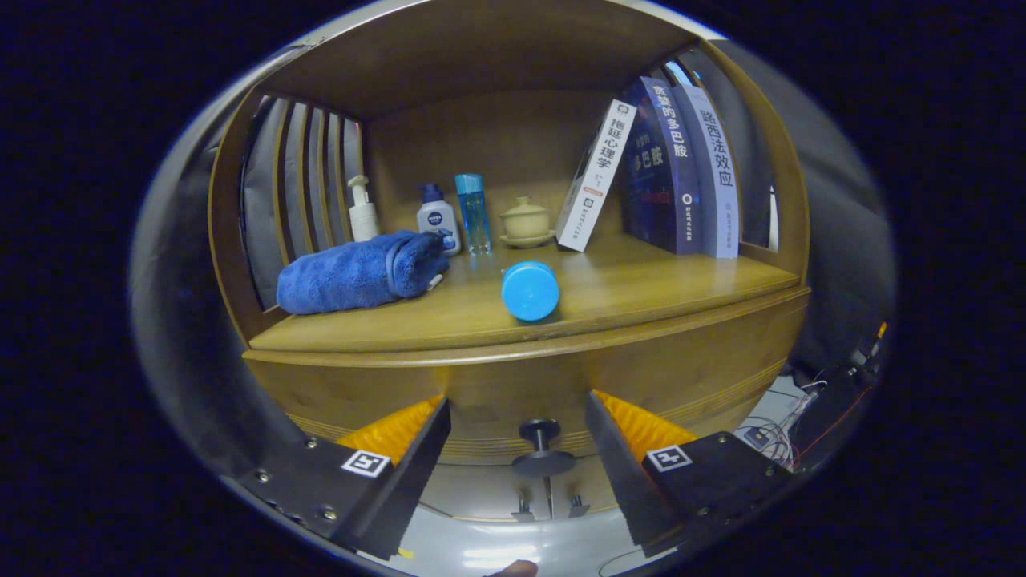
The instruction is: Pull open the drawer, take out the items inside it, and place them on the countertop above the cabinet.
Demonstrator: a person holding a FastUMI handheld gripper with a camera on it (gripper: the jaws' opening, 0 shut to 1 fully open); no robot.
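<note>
The cabinet (513, 377) stands in front of me, and its drawer (481, 405) is closed, so the items inside are hidden from me. The countertop (641, 284) above the drawer is already partly occupied. At the right, the books (677, 160) lean against the side. At the left lies a rolled blue towel (361, 272). Behind the towel stand a pump bottle (363, 210), a white bottle (438, 218) and a clear blue bottle (473, 212), and beside them a small lidded cup (526, 220). A blue jar (530, 291) lies on its side near the front edge, so I think the free place for new items is in the middle and at the right front.

I hold my gripper (517, 449) wide open. The knob (541, 445) is between the fingers, not touched yet. I placed them so because the next move, as I judge, is to close on the knob and pull the drawer straight.
</note>
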